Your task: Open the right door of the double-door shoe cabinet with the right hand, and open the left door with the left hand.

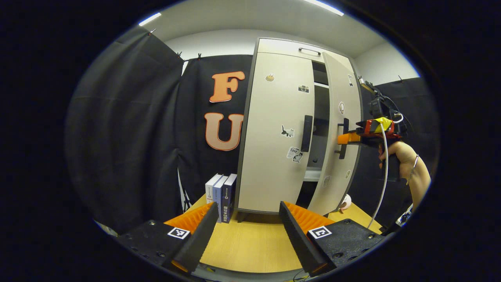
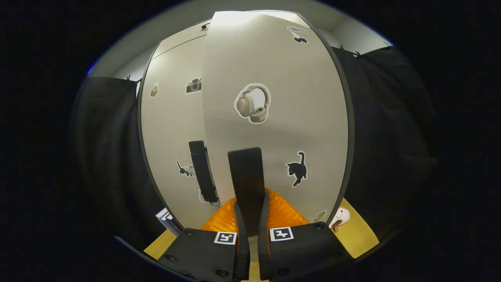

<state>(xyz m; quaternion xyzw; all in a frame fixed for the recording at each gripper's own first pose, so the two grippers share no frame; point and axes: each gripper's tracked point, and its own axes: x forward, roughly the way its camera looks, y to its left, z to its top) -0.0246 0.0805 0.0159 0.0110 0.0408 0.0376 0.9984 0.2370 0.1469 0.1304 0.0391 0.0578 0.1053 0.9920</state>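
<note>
A beige shoe cabinet (image 1: 287, 46) stands on a wooden table (image 1: 242, 244). Its left door (image 1: 274, 164) is closed, with a black vertical handle (image 1: 307, 133) at its inner edge. The right door (image 1: 346, 94) is swung partly open, and dark shelves show in the gap. A hand holds my right gripper (image 1: 341, 138) at the right door's handle (image 1: 343, 145). In the right gripper view, my right gripper (image 2: 250, 211) is shut on that black handle (image 2: 245, 176); the left door's handle (image 2: 202, 172) is just beside it. My left gripper (image 1: 247, 206) is open, low over the table in front of the cabinet, holding nothing.
Three upright books (image 1: 221, 192) stand left of the cabinet's base. A small white figurine (image 1: 346, 202) sits on the table at the cabinet's right foot, also seen as the figurine (image 2: 339, 217). Black cloth walls close in left and right.
</note>
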